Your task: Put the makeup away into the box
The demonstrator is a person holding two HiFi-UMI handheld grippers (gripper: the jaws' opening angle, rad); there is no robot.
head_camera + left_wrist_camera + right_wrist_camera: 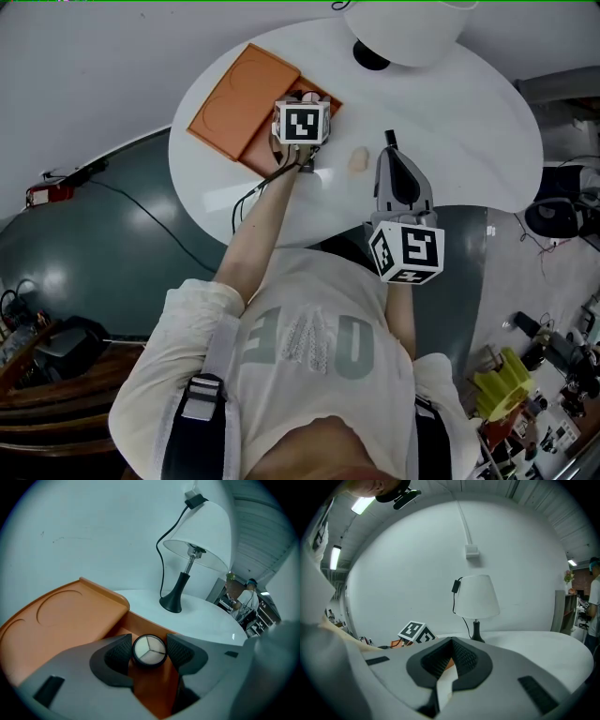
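Orange box point(70, 620) lies right under your left gripper point(149, 654), which pinches the round compact point(149, 649) over its open half, so lowering should do (right gripper point(452, 644), jaws together and empty, sits well apart).

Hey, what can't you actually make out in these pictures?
Inside of the orange box: head view, the marker cube covers it.
The pale item on the table: head view, too small to identify.
The lamp: head view, top edge cuts its shade.
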